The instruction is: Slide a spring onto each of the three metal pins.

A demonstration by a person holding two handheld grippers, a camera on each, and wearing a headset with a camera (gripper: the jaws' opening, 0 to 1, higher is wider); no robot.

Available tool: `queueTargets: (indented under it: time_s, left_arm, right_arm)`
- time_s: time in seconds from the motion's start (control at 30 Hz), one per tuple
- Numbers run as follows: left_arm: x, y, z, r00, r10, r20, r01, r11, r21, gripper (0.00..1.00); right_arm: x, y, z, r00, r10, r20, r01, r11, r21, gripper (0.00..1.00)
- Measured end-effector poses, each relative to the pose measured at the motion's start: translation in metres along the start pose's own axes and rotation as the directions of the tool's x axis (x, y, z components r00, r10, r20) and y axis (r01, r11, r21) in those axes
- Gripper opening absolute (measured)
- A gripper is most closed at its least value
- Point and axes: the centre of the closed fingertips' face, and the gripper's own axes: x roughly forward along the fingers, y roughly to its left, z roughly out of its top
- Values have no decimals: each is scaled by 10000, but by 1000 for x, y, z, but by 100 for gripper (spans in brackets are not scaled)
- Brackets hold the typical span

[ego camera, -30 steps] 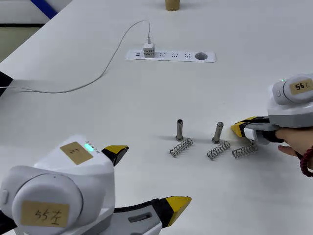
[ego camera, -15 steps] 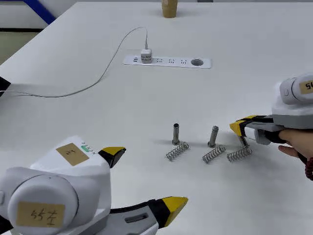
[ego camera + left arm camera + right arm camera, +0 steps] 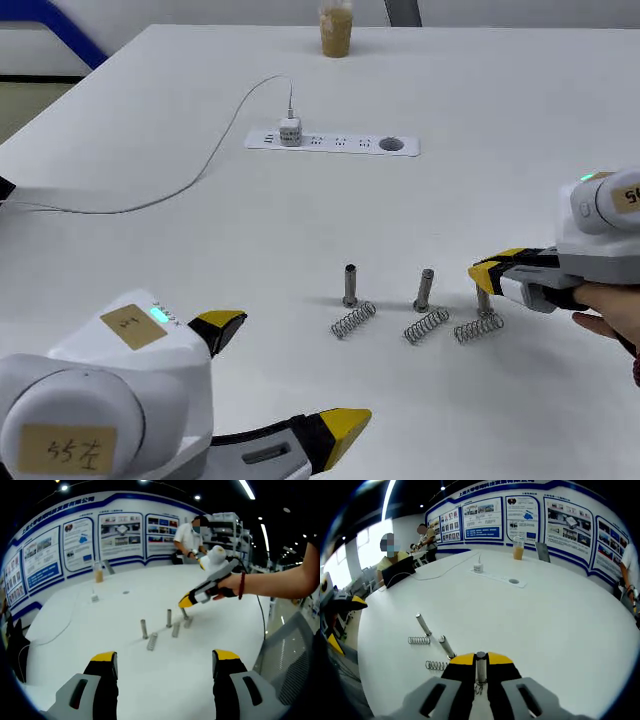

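Your right hand-held gripper (image 3: 487, 276) sits at the right end of the row with its yellow-tipped jaws closed on the right pin (image 3: 480, 666). That pin stands upright on the white bench (image 3: 480, 120), and in the right gripper view its top pokes up between the 2 jaws. The middle pin (image 3: 425, 289) and the left pin (image 3: 350, 284) also stand upright, apart from each other. All 3 springs lie on their sides on the bench: the left spring (image 3: 353, 319) just in front of the left pin, the middle spring (image 3: 427, 325) just in front of the middle pin, and the right spring (image 3: 478, 327) just below your right jaws, near the base of the held pin. Your left hand-held gripper (image 3: 283, 375) hangs low at the near side, well apart from the row, its jaws spread wide with only air between them. Farther back lie a power strip (image 3: 330, 142) with a white plug (image 3: 290, 131) and cable (image 3: 200, 172), and a cup (image 3: 335, 30) of amber drink.
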Motion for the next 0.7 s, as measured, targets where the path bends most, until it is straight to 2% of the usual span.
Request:
queueTargets:
  time_s: [0.43, 0.7]
  left_arm:
    - [-2, -2, 3, 9999, -20, 100, 19, 9999, 111, 77]
    - [-5, -3, 3, 9999, -23, 101, 21, 9999, 170, 76]
  right_arm:
    - [-13, 3, -8, 9996, -238, -137, 233, 9990, -378, 9]
    - [-16, 2, -11, 9992, -371, -145, 366, 9987, -345, 9]
